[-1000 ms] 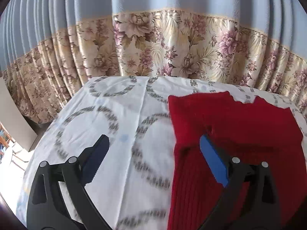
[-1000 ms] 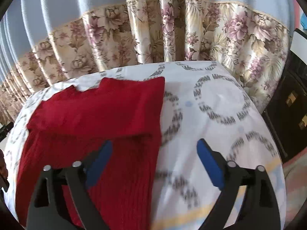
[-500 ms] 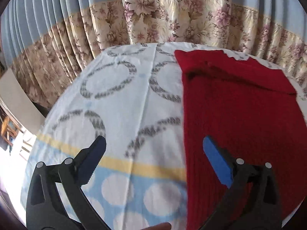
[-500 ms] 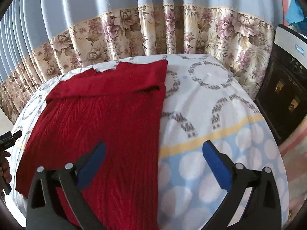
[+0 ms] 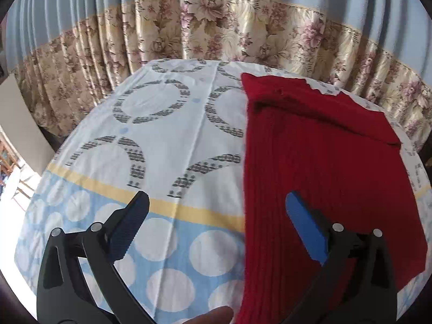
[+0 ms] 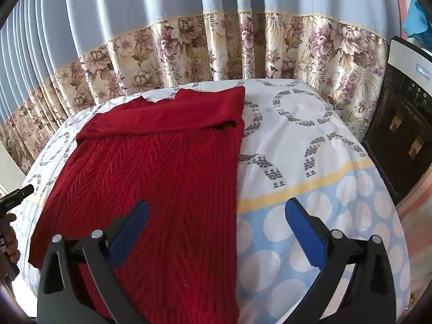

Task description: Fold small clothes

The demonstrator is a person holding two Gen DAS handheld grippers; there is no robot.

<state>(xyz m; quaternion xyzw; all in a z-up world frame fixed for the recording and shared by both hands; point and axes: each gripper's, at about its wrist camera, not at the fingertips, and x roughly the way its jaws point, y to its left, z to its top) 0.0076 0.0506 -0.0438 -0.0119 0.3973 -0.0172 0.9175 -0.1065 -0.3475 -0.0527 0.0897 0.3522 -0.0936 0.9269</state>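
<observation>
A red knitted garment (image 5: 324,167) lies flat on the patterned table cover (image 5: 167,145), its far end folded over into a band (image 6: 172,110). My left gripper (image 5: 216,216) hovers open above the garment's left edge, near the front of the table, with nothing between its blue pads. In the right wrist view the same garment (image 6: 162,178) fills the left half. My right gripper (image 6: 216,218) stands wide open above the garment's right edge, holding nothing. The left gripper's tip (image 6: 19,193) and a hand (image 6: 10,240) show at that view's left border.
A blue and floral curtain (image 5: 243,40) hangs close behind the table. A dark oven-like appliance (image 6: 402,135) stands to the right of the table. A fingertip (image 5: 213,316) shows at the bottom of the left wrist view. The cover (image 6: 310,162) lies bare on the right.
Both grippers have pulled back from the folded far end toward the table's front edge, so more of the garment and the blue dotted border show. Both stay open.
</observation>
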